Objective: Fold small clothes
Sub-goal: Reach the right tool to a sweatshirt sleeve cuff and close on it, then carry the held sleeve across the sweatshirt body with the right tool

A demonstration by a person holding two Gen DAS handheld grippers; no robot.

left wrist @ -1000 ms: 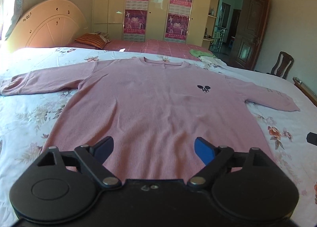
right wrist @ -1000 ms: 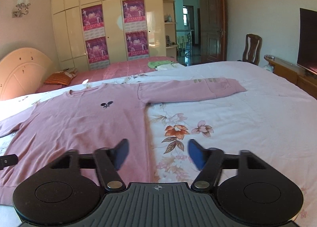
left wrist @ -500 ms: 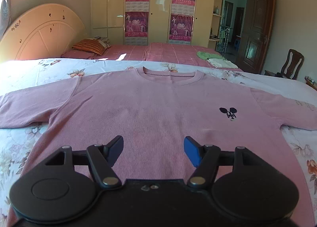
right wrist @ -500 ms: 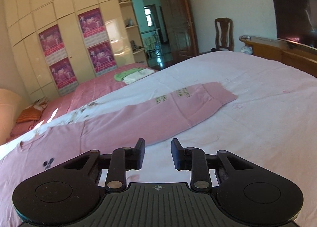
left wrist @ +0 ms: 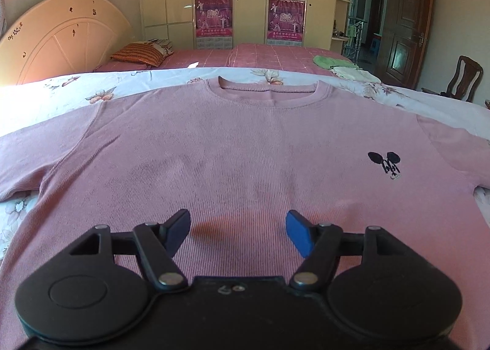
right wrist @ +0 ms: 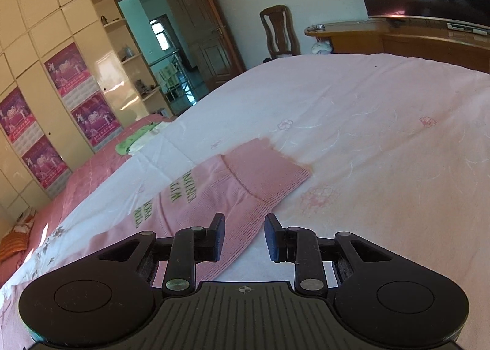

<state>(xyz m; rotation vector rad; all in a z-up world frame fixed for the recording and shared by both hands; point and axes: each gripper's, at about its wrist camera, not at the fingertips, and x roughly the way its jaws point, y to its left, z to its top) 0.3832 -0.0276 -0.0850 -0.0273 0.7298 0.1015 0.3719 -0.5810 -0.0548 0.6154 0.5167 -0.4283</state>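
Left wrist view: the left gripper [left wrist: 238, 232] hovers over the chest of a pink ribbed-knit sweater [left wrist: 232, 160] with its jaws apart after some closing and a slight reopening, nothing between them. The sweater lies flat on a white floral bedsheet [left wrist: 55, 96], a small black embroidered logo [left wrist: 384, 163] at right. Right wrist view: the right gripper [right wrist: 244, 237] has narrowed its jaws, empty, over the sleeve cuff [right wrist: 263, 175]. Green sleeve lettering [right wrist: 180, 188] is unreadable.
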